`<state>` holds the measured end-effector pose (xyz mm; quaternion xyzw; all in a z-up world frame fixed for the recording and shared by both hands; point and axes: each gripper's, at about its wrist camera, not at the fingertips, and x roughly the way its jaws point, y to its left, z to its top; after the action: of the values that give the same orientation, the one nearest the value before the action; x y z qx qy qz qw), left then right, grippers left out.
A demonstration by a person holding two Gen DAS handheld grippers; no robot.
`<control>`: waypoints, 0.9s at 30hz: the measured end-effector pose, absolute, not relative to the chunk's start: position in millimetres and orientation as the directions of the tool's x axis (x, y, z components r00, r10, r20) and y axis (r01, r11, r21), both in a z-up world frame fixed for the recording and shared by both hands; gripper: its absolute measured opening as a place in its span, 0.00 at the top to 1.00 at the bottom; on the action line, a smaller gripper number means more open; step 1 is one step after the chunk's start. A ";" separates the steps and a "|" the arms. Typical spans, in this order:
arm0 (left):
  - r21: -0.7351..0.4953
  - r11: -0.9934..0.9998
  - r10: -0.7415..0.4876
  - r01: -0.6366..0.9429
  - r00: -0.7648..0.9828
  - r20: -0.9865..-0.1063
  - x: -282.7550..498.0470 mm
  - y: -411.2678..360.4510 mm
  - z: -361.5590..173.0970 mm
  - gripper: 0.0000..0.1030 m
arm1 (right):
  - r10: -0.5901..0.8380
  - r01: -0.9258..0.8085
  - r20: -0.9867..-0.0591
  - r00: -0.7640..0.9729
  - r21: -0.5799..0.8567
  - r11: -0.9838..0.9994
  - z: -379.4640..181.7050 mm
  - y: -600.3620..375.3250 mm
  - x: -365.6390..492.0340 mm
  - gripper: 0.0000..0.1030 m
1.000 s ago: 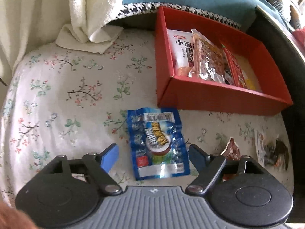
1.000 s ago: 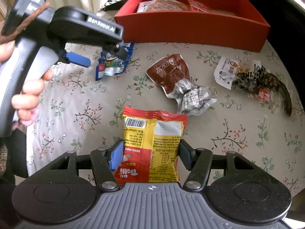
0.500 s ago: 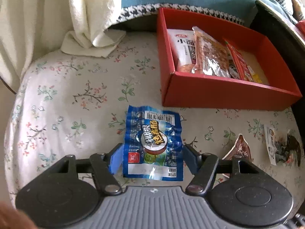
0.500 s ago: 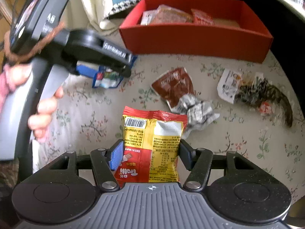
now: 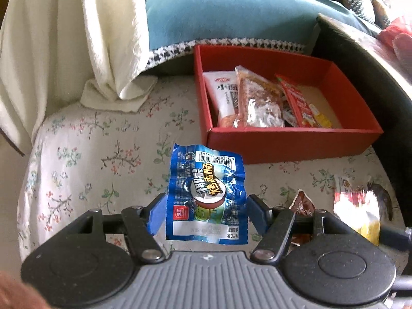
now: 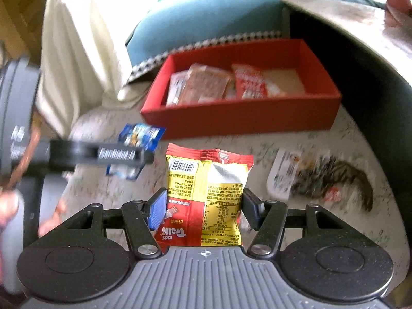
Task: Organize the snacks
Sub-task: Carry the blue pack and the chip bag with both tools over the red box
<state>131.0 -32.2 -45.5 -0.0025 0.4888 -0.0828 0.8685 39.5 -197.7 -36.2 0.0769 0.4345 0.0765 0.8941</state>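
My left gripper [image 5: 206, 206] is shut on a blue snack packet [image 5: 206, 180] and holds it off the floral table. The red box [image 5: 291, 141] stands ahead and to the right, with several packets lined up in its left half. My right gripper [image 6: 204, 200] is shut on a red-and-yellow snack bag [image 6: 206, 180], also raised. In the right wrist view the left gripper [image 6: 123, 154] shows at the left with the blue packet [image 6: 140, 134], and the red box [image 6: 244, 123] lies beyond. The red-and-yellow bag [image 5: 360, 211] appears blurred at the right of the left wrist view.
A brown packet [image 5: 305, 203] and a white-and-dark packet [image 6: 322, 175] lie on the floral cloth [image 5: 90, 159] in front of the box. A cream towel [image 5: 108, 38] and a teal cushion [image 5: 219, 13] sit behind. A dark furniture edge [image 5: 373, 59] borders the right.
The left gripper shut on the blue packet, which lay flat on the cloth, and lifted it. The right gripper rose with its bag and moved closer to the red box.
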 end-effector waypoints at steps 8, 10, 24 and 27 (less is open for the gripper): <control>-0.076 0.985 -0.147 0.154 0.531 -0.835 130.8 -36.9 -39.6 0.43 | 0.178 -0.039 -0.737 0.651 0.202 0.979 -25.8 -206.6 57.9 0.34; -0.076 0.984 -0.149 0.158 0.531 -0.834 130.3 -37.5 -39.5 0.43 | 0.170 -0.033 -0.734 0.657 0.197 0.980 -23.5 -207.5 62.5 0.34; -0.114 0.975 -0.202 0.189 0.554 -0.808 118.4 -43.4 -21.2 0.43 | 0.164 -0.022 -0.708 0.687 0.206 0.978 -14.2 -212.7 83.0 0.34; -0.116 0.975 -0.206 0.192 0.564 -0.799 120.6 -46.7 -17.7 0.43 | 0.159 -0.018 -0.703 0.693 0.204 0.979 -11.7 -215.2 89.8 0.34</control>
<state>120.6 -46.7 -17.7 -0.0079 0.4530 -0.1126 0.8843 89.8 -215.2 -11.7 0.0908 0.3888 0.0481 0.9156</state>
